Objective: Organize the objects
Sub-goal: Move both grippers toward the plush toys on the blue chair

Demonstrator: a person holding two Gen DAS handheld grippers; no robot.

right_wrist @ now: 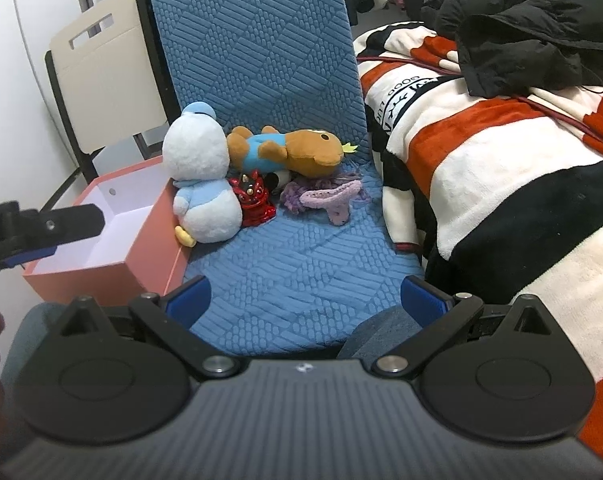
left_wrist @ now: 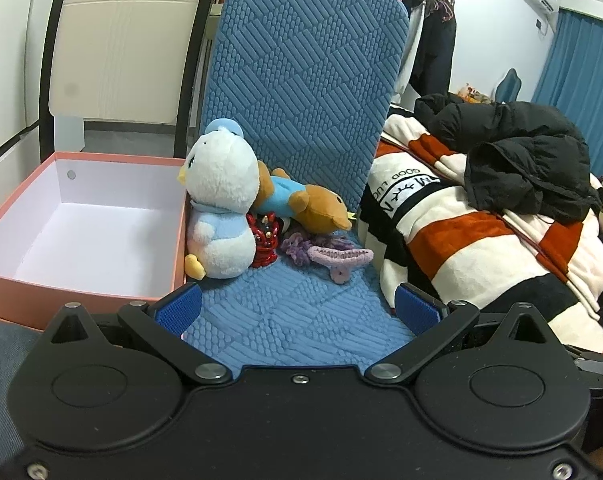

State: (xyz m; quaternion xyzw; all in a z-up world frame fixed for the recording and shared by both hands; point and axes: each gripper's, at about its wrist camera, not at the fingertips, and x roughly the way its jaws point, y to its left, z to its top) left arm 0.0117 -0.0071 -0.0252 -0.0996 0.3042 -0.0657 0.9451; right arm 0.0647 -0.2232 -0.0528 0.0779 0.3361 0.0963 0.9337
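In the left wrist view, the left gripper (left_wrist: 297, 308) is seen at the bottom of the frame with its jaws spread wide and nothing between them; only the blue quilted cushion (left_wrist: 301, 320) shows in the gap. Toward the middle of the frame a cluster of toys is gathered against the cushion's upright back: a white duck plush (left_wrist: 221, 208), a brown bear plush (left_wrist: 301, 204) lying on its side behind it, a red figurine (left_wrist: 264, 240) just beside the duck, and a purple hair claw (left_wrist: 339, 260) in front of some purple yarn. At the left, touching the duck, an open pink box (left_wrist: 5, 272) stands empty.

In the right wrist view, the right gripper (right_wrist: 305, 300) is likewise held with jaws wide apart and empty, low in the frame. The same toys are seen at centre and the pink box at left, with part of the left gripper over it at the left edge. A striped blanket (right_wrist: 501, 168) fills the right side.

No toy appears boxed, so the task is judged to be at its start. A reach to one toy, likely the duck or the claw, is called for next, followed by closing on it.
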